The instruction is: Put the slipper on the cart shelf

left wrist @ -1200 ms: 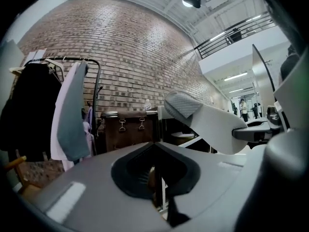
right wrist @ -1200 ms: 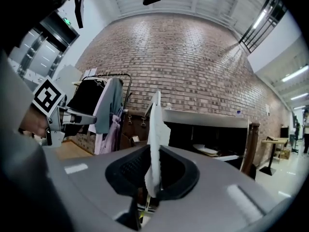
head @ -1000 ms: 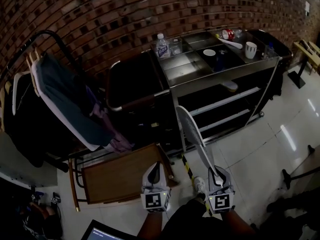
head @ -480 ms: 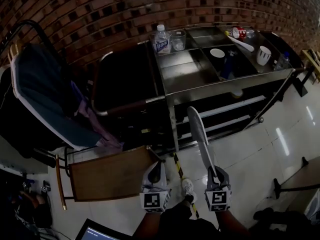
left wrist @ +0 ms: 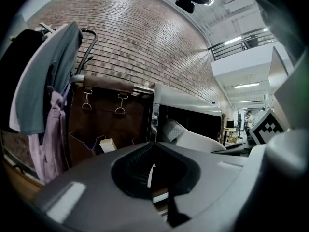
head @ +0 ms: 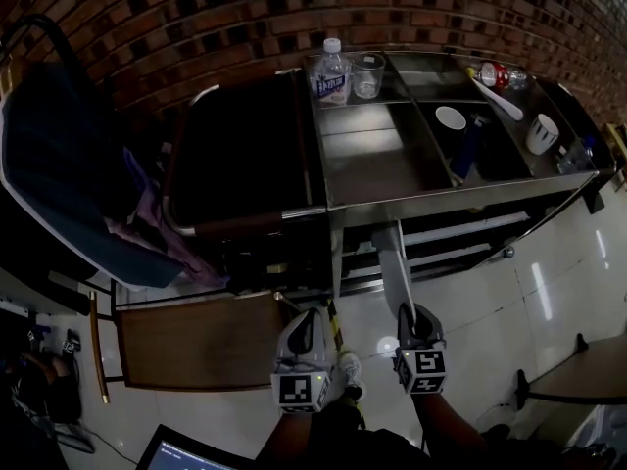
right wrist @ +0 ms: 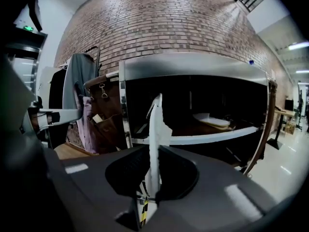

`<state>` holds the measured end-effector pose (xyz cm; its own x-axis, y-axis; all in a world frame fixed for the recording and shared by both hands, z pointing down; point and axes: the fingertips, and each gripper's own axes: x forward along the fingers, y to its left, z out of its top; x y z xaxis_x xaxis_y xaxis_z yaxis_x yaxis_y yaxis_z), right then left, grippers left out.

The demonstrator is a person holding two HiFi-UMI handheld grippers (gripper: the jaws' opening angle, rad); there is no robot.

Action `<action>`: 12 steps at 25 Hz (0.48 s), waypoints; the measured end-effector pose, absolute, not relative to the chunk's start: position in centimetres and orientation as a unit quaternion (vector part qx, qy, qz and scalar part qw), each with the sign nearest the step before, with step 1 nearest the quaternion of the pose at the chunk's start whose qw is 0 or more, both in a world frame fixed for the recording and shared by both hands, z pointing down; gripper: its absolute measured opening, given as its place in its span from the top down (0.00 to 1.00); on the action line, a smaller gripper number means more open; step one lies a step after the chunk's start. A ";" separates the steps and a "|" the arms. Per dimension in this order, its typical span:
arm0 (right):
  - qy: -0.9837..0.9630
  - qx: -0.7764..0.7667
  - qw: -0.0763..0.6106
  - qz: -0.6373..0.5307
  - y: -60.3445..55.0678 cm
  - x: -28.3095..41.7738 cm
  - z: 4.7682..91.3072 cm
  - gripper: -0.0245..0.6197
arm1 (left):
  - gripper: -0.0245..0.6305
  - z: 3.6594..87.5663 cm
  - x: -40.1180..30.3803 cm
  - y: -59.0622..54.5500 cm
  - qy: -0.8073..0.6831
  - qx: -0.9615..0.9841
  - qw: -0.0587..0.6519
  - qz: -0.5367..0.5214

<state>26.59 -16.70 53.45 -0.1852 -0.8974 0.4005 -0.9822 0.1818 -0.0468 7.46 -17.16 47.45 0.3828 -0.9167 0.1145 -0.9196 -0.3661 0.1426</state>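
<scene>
Closest in, the right tongs (head: 405, 313) are clamped on one end of the white slipper (head: 390, 262). From above that end is buried between the jaws, so I cannot tell whether it is heel or toe. The slipper's long axis runs straight out from the tongs toward the cart (head: 392, 160). In the right gripper view the slipper (right wrist: 155, 134) stands on edge, its sole upright, rising out of the right tongs (right wrist: 153, 178).

The left tongs (head: 306, 326) sit beside the right pair, on the side away from the slipper, with their jaws together. In the left gripper view only a thin sliver of light shows between the left tongs (left wrist: 153, 170), and nothing is held.

Beyond the right tongs, the slipper's far tip reaches the cart's front edge. From above the shelves underneath are dark and hard to read. From the right gripper view a shelf (right wrist: 203, 139) lies ahead of the tip. A pale flat thing (right wrist: 211, 120) rests on it, off to the right of the slipper; it may be a second slipper.

Farthest off, on the cart's top, stand a water bottle (head: 330, 71) and a clear cup (head: 367, 74). A white bowl (head: 451, 117) and a mug (head: 541, 133) lie further right.
</scene>
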 end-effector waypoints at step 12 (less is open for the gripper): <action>-0.762 0.603 0.085 0.219 -26.4 27.1 52.7 0.90 | 0.95 46.6 8.9 -21.5 -0.563 0.822 0.084 0.005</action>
